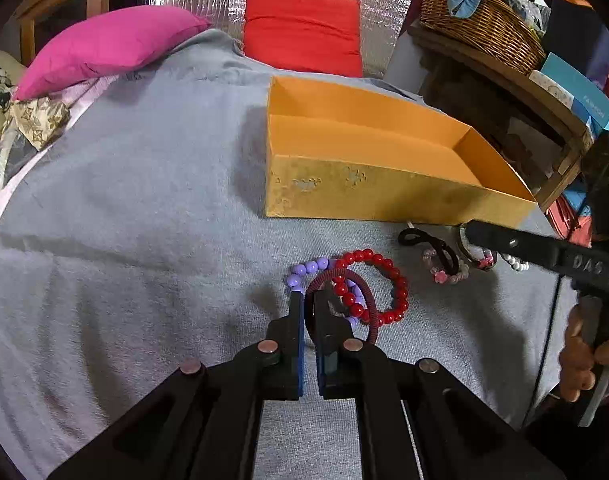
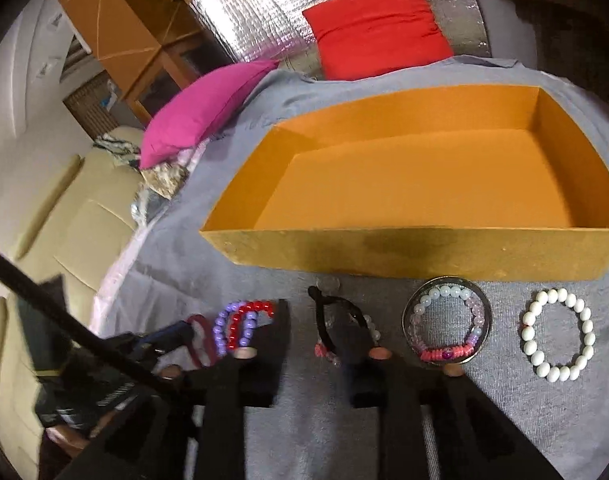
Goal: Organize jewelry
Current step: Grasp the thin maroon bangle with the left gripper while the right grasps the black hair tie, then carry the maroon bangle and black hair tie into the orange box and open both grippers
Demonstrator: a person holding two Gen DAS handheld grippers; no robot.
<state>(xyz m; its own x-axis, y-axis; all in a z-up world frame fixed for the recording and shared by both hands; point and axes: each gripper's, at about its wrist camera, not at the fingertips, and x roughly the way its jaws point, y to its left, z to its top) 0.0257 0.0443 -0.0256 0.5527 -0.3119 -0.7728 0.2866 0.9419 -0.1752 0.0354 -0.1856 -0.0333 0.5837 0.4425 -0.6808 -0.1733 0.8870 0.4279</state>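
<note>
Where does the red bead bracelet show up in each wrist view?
Left wrist: red bead bracelet lies right of centre, just ahead of the left gripper, overlapping the purple bead bracelet.
Right wrist: lower left, partly hidden behind a black finger.
Shared landmark: orange box behind it.

A home, likely a living room. Pink pillow (image 1: 104,46) and red cushion (image 1: 302,32) lie on a grey blanket (image 1: 144,200). A cream sofa (image 2: 64,220) and wicker basket (image 1: 480,28) stand nearby.

Grey blanket (image 2: 304,432) bears box (image 2: 384,256), bracelets (image 2: 558,334).
</note>
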